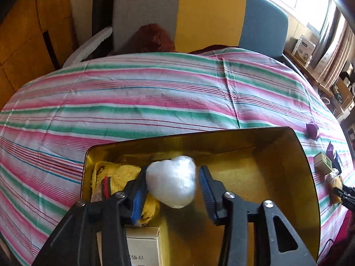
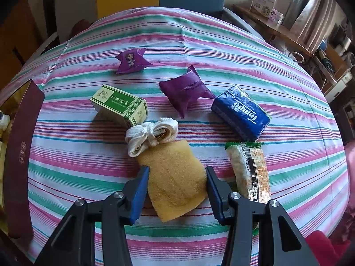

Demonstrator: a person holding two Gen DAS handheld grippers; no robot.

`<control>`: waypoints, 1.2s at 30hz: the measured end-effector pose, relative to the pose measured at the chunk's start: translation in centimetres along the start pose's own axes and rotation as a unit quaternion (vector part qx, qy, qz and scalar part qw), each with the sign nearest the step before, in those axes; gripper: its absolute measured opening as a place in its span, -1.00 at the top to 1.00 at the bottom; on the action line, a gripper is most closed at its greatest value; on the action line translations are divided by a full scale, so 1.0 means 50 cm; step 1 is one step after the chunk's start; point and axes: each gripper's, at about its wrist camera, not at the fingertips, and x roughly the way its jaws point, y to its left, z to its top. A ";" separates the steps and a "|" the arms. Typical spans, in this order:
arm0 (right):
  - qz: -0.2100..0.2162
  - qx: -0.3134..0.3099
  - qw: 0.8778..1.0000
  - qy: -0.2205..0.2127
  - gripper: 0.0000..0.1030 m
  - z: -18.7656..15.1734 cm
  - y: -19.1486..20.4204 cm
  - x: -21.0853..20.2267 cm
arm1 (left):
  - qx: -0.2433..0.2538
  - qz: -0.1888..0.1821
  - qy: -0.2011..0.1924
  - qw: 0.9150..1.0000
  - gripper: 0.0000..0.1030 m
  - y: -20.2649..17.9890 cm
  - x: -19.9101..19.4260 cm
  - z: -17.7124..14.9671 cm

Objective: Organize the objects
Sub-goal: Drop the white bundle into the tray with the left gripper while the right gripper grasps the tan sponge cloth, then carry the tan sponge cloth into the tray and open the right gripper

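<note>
Left wrist view: the left gripper (image 1: 173, 184) hangs over a gold-lined box (image 1: 244, 137), its blue ribbed fingers (image 1: 138, 196) spread apart with a white, crinkly plastic-wrapped lump (image 1: 172, 180) between them. The left finger touches or nearly touches the lump; the right one stands clear, so nothing is clamped. Just left of the left finger lies a yellow woven cloth (image 1: 119, 175) with a red and green band, and below the fingers sits a cream carton (image 1: 144, 246) with printed characters too cut off to read. All three lie inside the box, which rests on a striped pink, green and white cloth over the worktop (image 1: 133, 93).

In the right wrist view, the right gripper (image 2: 176, 190) is released too, its fingers straddling a flat yellow sponge pad (image 2: 175, 181), rough and porous, lying on the cloth. Just beyond the fingertips, touching the pad's far edge, is a coiled white woven strap (image 2: 150, 135) with a brass clasp. Right of the right finger lies a clear-wrapped snack bar (image 2: 248, 170) with a barcode. Farther ahead: a blue tissue pack (image 2: 240, 112) marked "Tempo", a plain purple crimped sachet (image 2: 185, 90), a purple sachet with a cartoon figure (image 2: 132, 61), and a green and cream carton (image 2: 119, 105) with writing I can't read. The box's maroon outer wall (image 2: 18, 155) stands far left.
</note>
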 end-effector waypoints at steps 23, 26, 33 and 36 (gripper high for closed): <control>-0.025 -0.024 0.999 -0.005 0.02 0.001 0.019 0.000 | 0.024 0.083 -0.165 0.983 -0.20 -0.036 -0.360 -0.206; -0.035 -0.033 0.999 -0.004 0.03 0.000 0.029 -0.004 | 0.041 0.107 -0.170 0.979 -0.20 -0.044 -0.376 -0.230; 0.001 -0.050 0.999 -0.003 0.05 -0.020 0.085 -0.039 | 0.045 0.118 -0.176 0.976 -0.20 -0.036 -0.392 -0.258; 0.024 -0.052 0.998 -0.010 0.05 -0.028 0.117 -0.059 | 0.041 0.116 -0.174 0.977 -0.20 -0.027 -0.392 -0.263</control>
